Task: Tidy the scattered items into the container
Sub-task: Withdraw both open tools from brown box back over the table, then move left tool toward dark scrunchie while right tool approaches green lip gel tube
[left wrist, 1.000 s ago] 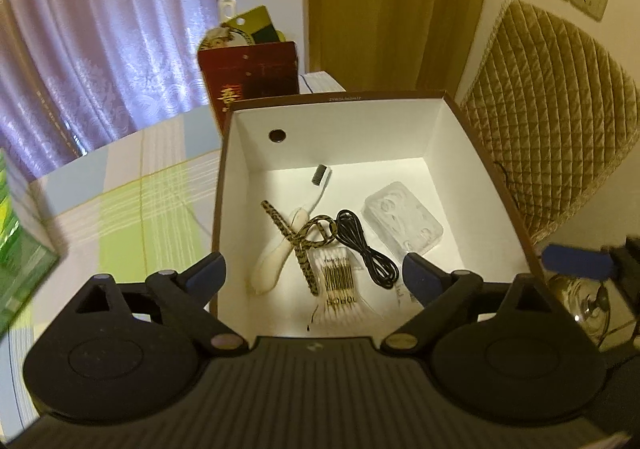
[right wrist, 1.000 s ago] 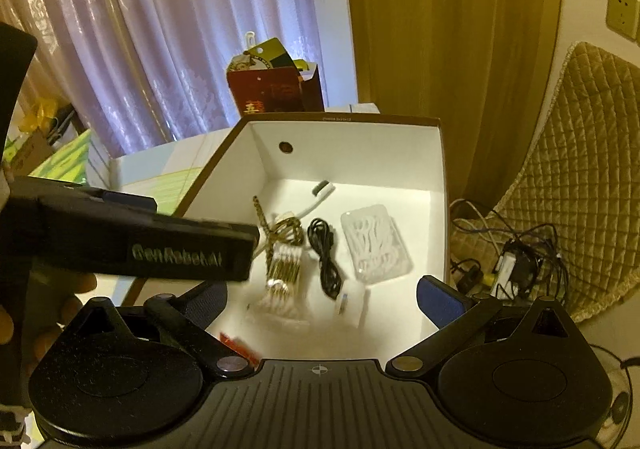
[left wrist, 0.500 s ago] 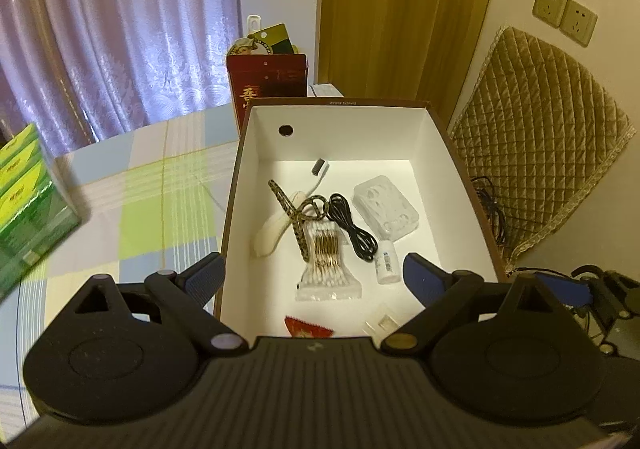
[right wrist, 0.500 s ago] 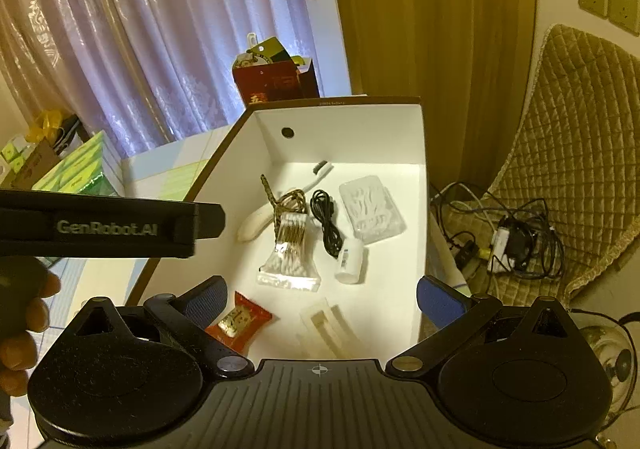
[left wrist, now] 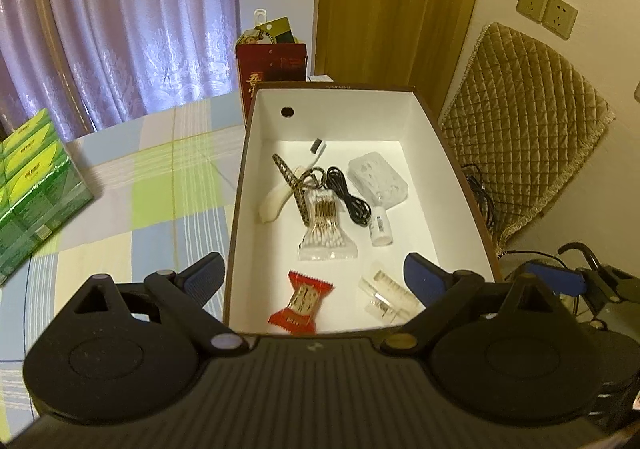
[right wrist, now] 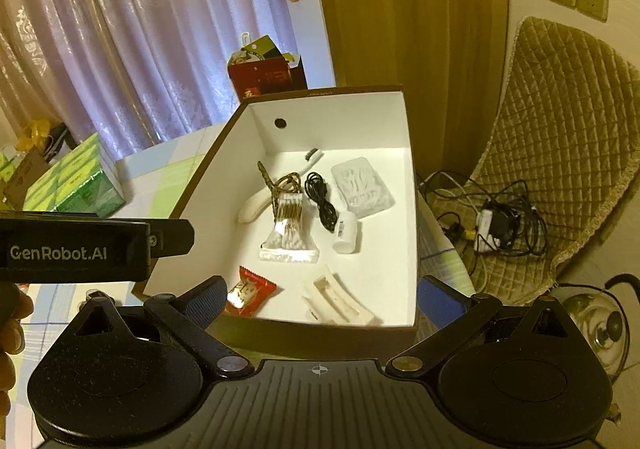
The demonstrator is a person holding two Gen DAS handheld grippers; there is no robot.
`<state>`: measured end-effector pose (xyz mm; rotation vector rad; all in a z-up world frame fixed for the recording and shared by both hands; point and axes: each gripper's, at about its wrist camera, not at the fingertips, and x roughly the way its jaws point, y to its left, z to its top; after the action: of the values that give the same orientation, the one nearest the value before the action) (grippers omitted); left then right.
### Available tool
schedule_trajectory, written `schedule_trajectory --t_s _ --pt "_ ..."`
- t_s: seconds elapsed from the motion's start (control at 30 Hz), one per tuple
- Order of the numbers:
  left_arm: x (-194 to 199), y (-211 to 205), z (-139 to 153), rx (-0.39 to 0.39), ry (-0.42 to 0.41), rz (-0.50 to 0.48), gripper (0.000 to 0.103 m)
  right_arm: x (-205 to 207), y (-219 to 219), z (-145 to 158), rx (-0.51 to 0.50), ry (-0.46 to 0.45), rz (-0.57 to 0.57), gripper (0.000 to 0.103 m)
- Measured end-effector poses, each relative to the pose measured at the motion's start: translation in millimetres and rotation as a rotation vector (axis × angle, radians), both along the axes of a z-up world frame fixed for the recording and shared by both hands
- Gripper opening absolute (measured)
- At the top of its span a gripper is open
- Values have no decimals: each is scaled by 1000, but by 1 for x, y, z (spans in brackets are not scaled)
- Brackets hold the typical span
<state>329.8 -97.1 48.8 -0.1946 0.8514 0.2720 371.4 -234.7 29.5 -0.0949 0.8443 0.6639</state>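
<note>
Left wrist view: the left gripper (left wrist: 314, 275) is spread and empty above the box (left wrist: 456, 177) at centre frame, where a red candy (left wrist: 301, 302) lies near the front wall. Right wrist view alone shows, from left to right, a hand (right wrist: 10, 329) at the lower left edge, the box with the candy, the empty, spread right gripper (right wrist: 320, 299) and tangled cables (right wrist: 496, 217) on the floor at right.
</note>
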Motion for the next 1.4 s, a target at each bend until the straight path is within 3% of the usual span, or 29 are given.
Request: schedule_trajectory --t_s 0.57,0.83,1.03,1.4 --pt "-86 38 -6 -39 -26 -26 94 -69 21 -5 -31 -12 -63 103" --pt "-152 82 -29 -70 -11 60 94 -107 43 -36 -46 51 -15 103" --pt "-191 107 -47 -44 -1 105 94 -129 63 -54 -53 84 38 103" --pt "-214 145 -78 -21 36 141 83 -138 100 -87 -51 126 113 103"
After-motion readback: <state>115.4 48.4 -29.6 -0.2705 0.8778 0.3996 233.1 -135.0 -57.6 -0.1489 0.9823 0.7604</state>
